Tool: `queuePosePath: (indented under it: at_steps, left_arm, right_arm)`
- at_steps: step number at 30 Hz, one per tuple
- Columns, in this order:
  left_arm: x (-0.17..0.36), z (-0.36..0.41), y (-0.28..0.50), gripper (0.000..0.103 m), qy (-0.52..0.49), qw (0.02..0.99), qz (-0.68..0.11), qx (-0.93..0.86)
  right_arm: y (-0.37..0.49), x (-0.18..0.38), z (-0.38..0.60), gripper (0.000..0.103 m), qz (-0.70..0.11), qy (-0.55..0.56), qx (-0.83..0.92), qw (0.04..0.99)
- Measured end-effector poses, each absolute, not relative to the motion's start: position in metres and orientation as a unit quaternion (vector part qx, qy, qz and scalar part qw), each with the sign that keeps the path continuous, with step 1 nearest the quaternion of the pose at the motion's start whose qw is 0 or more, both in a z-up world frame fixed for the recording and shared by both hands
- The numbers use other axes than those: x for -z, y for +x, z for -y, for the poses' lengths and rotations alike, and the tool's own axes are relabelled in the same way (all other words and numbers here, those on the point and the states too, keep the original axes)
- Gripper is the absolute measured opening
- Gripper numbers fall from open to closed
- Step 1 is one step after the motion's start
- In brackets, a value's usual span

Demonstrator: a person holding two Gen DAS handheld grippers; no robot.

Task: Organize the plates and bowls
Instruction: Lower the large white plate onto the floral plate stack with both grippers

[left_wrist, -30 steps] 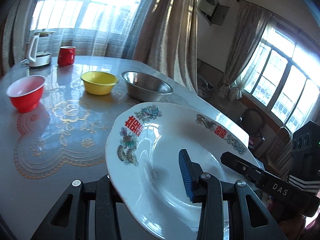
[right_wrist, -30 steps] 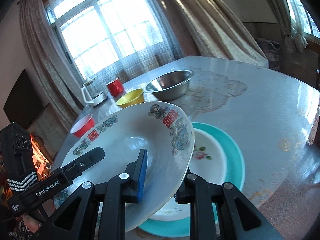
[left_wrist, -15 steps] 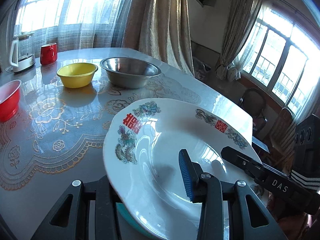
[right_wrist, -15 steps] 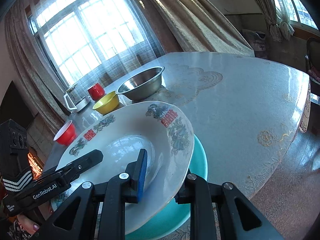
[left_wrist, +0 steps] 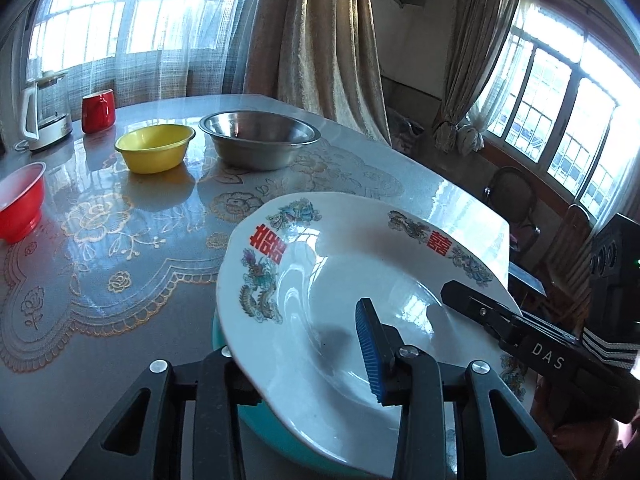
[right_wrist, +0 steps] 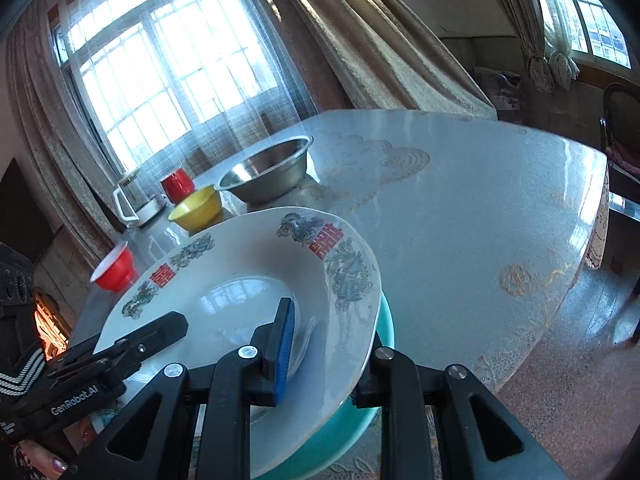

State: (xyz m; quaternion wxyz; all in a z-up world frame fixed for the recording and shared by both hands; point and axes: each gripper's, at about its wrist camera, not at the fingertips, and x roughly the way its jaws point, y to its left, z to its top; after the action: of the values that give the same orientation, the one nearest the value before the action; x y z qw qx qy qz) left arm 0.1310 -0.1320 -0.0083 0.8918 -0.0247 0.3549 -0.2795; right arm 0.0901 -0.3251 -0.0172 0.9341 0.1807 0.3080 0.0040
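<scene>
**Dragon plate over teal plate — set-down step, both grippers gripping**

Status at this frame: white dragon plate (left_wrist: 320, 304) was held by both grippers, one on each side of the rim. Left gripper (left_wrist: 296, 356) had one finger under the rim, blue pad on top; its jaws were closing a touch, plate between them. Right gripper (right_wrist: 324, 352) was narrow, clamped on the opposite rim, blue pad inside the well, other finger underneath.

Plate sat low over the teal plate (right_wrist: 360, 420) at the near bench (left_wrist: 120, 280) edge, tilted slightly. Can't tell if it was touching the teal one or just above it.

Step, my read: stacking plate on plate, final lowering/seat.

Next move prob needs: level the plate, centre it on the teal one, seat it fully, then release both sides approx together and pull the fingers out sideways w/o dragging the rim. Lower fingers sat betw the two plates, so clearance is tight.

Left to do, likely: red bowl (left_wrist: 20, 200), yellow bowl (left_wrist: 154, 148), steel bowl (left_wrist: 260, 144), all apart further back on the bench.
</scene>
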Motion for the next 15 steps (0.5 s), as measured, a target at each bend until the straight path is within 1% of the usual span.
queuePosePath:
  at_steps: [5, 10, 15]
  left_arm:
    - [0.008, 0.129, 0.129, 0.037, -0.028, 0.891, -0.359, 0.277]
    - [0.008, 0.123, 0.128, 0.031, -0.042, 0.889, -0.364, 0.273]
    - [0.005, 0.117, 0.122, 0.032, -0.040, 0.892, -0.359, 0.273]
  right_arm:
    - [0.087, 0.020, 0.324, 0.023, -0.308, 0.180, -0.003, 0.934]
    - [0.089, 0.021, 0.324, 0.024, -0.312, 0.177, 0.000, 0.933]
    - [0.090, 0.020, 0.322, 0.024, -0.314, 0.172, 0.005, 0.934]
